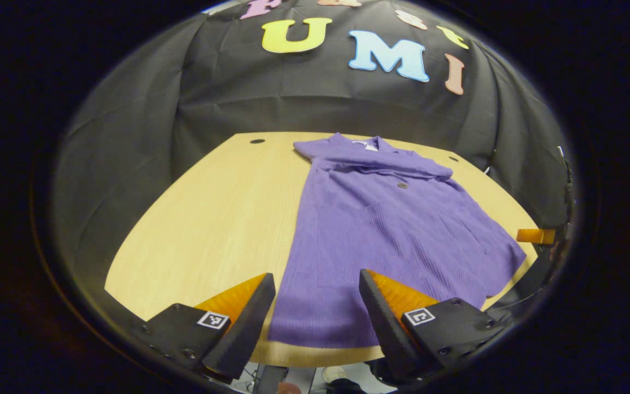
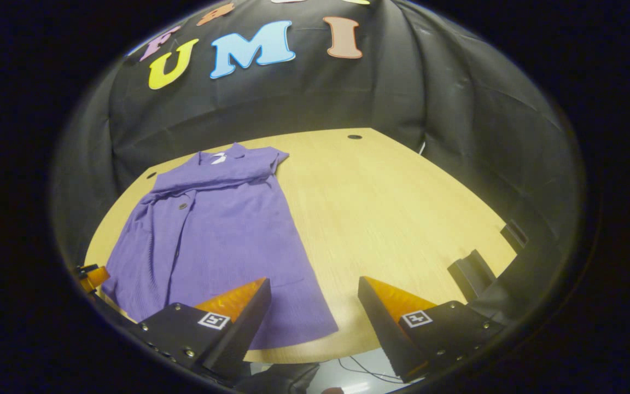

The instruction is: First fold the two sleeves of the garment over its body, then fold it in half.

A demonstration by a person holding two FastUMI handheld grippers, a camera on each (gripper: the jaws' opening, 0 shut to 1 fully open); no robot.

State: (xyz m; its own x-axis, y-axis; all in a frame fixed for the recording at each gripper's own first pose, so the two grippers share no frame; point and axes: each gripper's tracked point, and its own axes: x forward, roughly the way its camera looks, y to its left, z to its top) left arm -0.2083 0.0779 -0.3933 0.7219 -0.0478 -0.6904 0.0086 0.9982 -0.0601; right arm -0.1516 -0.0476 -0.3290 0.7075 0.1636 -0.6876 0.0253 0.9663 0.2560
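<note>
My purple shirt [image 1: 386,235] lies flat on the table [image 1: 216,219], its collar by the far edge and its hem by the near edge, both sleeves folded over its chest, while my left hand-held gripper [image 1: 318,312] and right hand-held gripper [image 2: 315,314] hang open above the near edge, holding nothing.

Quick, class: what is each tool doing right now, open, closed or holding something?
Left tool: open, holding nothing, above the near hem of the purple ribbed knit garment.
Right tool: open, holding nothing.
</note>
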